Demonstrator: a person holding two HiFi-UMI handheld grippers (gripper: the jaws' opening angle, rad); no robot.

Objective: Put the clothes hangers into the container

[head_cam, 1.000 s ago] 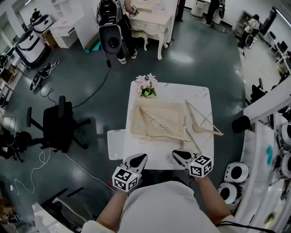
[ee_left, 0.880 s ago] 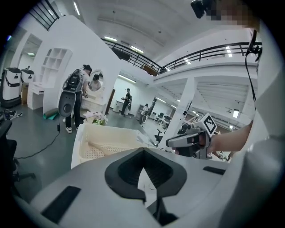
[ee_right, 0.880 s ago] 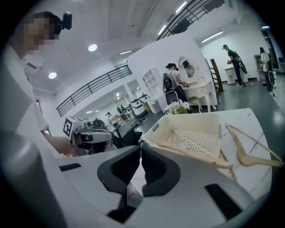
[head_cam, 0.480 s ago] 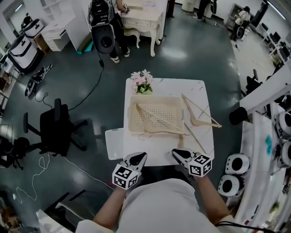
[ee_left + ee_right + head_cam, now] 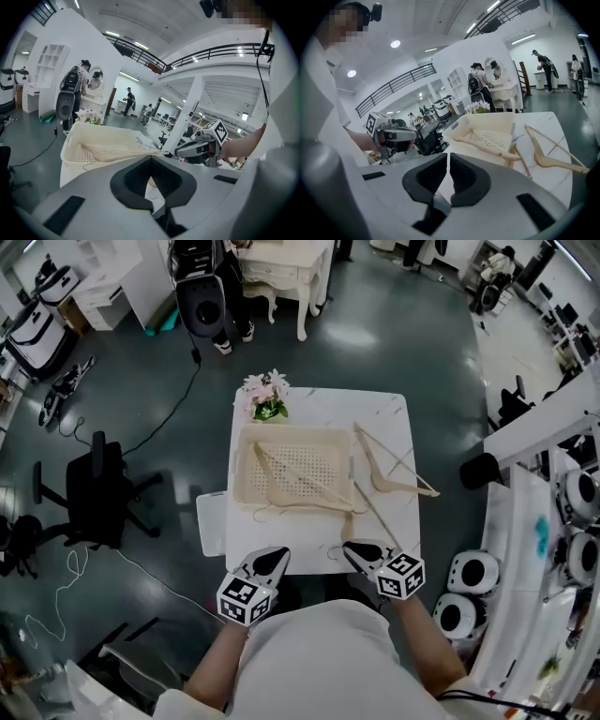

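Reach favoured our right gripper (image 5: 354, 547): the loose pale wooden clothes hanger (image 5: 403, 488) lay on the white marble-topped table (image 5: 337, 407), ahead of that tool and a little to its right, just beside the cream perforated plastic container (image 5: 293, 431). Its long axis ran slantwise, from far left to near right. Our left gripper (image 5: 275, 554) sat at the near edge on the container's side, further from that hanger. Both tools were empty. The right jaws were closed to a slit, and the left ones looked closed too, though less clearly. A second wooden hanger (image 5: 300, 486) lay slantwise inside the container. We judged the loose one light, smooth and thin to pinch.
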